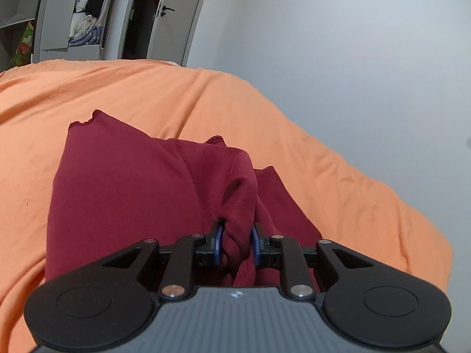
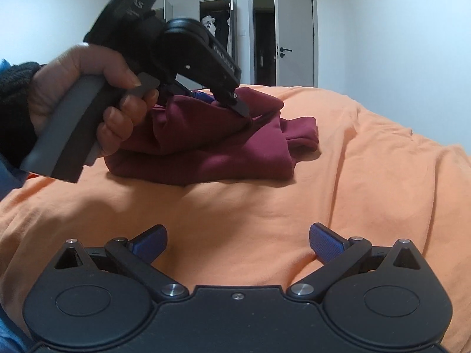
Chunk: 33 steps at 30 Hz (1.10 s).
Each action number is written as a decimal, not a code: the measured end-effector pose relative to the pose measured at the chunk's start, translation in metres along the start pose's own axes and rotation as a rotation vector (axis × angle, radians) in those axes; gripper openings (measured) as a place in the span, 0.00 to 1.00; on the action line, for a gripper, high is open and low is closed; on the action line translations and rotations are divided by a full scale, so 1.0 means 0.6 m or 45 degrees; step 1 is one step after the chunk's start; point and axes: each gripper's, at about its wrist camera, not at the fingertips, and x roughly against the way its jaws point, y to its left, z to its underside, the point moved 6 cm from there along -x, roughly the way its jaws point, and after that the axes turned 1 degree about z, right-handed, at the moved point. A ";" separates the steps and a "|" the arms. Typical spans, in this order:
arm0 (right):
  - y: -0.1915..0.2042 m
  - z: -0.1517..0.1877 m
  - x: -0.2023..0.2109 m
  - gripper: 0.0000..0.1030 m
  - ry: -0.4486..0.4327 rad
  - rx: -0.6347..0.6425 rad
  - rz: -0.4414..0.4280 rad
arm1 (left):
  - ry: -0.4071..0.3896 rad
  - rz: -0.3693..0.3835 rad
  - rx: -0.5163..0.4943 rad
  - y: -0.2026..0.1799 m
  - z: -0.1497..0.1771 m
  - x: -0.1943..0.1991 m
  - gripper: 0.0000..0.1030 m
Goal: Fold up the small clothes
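White walls (image 2: 397, 29), open wardrobe (image 1: 85, 14), grey door (image 2: 297, 38), orange bedsheet (image 2: 353, 176).

one maroon garment (image 2: 206, 150), two claws (image 2: 238, 244), one orange bedsheet (image 2: 353, 176)

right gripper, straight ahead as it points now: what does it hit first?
Probably the orange bedsheet: the open right gripper looks low across it, and the sheet bulges ahead. Past that lies the maroon garment, held by the left gripper. Depth is unclear.

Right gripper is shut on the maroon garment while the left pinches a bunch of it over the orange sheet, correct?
Not quite: the right gripper is open and empty above the orange sheet, as the right wrist view shows. The left gripper does pinch the maroon garment.
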 end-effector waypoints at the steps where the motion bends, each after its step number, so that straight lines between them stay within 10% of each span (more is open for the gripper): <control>1: -0.003 -0.002 -0.001 1.00 0.001 0.001 0.000 | -0.002 0.007 0.007 0.001 -0.004 0.003 0.25; 5: -0.013 -0.001 0.001 1.00 -0.002 0.002 0.002 | -0.023 0.023 0.010 0.003 -0.008 0.031 0.68; 11: -0.020 -0.002 0.006 1.00 -0.016 -0.022 -0.001 | -0.117 -0.098 0.058 0.034 -0.019 0.103 0.98; 22: -0.083 -0.113 -0.015 1.00 -0.123 -0.288 -0.131 | -0.137 -0.477 0.281 0.187 0.023 0.169 0.99; 29: -0.102 -0.200 -0.099 0.98 -0.078 -0.461 -0.240 | -0.098 -0.417 0.334 0.207 0.056 0.151 0.99; 33: -0.106 -0.217 -0.152 0.75 -0.048 -0.481 -0.143 | -0.074 -0.417 0.334 0.203 0.067 0.145 0.99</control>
